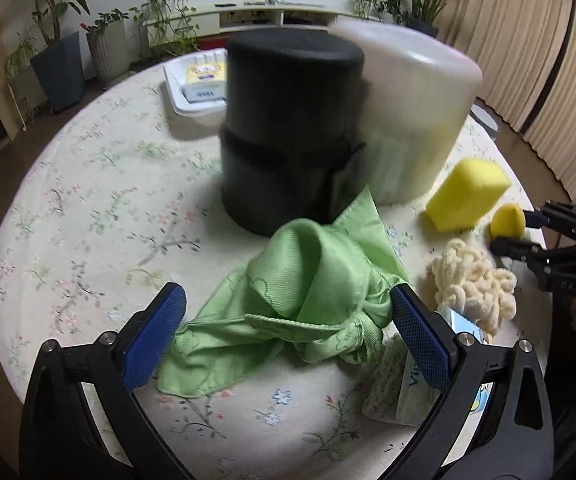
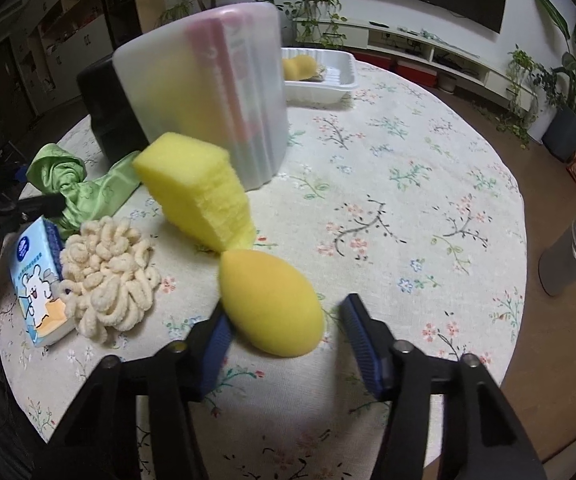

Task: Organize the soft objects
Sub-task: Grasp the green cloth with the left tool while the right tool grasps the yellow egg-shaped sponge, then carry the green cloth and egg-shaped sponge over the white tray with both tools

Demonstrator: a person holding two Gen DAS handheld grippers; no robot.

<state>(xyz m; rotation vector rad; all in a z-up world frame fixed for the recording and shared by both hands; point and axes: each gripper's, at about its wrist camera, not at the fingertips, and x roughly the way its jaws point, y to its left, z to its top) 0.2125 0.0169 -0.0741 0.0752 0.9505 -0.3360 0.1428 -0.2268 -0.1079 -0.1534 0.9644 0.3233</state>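
A crumpled green cloth (image 1: 307,292) lies on the floral tablecloth. My left gripper (image 1: 288,320) is open and straddles it; the right pad touches the cloth's edge, the left pad stands apart. In the right wrist view a yellow egg-shaped sponge (image 2: 272,304) sits between the fingers of my right gripper (image 2: 284,336). The left pad rests against the sponge and a gap shows at the right pad. The left wrist view shows the egg sponge (image 1: 507,220) at the right gripper's tips. Close by are a yellow block sponge (image 2: 200,192) and a cream looped scrubber (image 2: 108,280).
A black cylinder (image 1: 288,132) and a translucent white container (image 1: 407,108) stand mid-table behind the cloth. A white tray (image 2: 327,80) at the far edge holds yellow sponges. A tissue pack (image 2: 36,284) lies beside the scrubber. A grey can (image 2: 571,260) stands on the floor.
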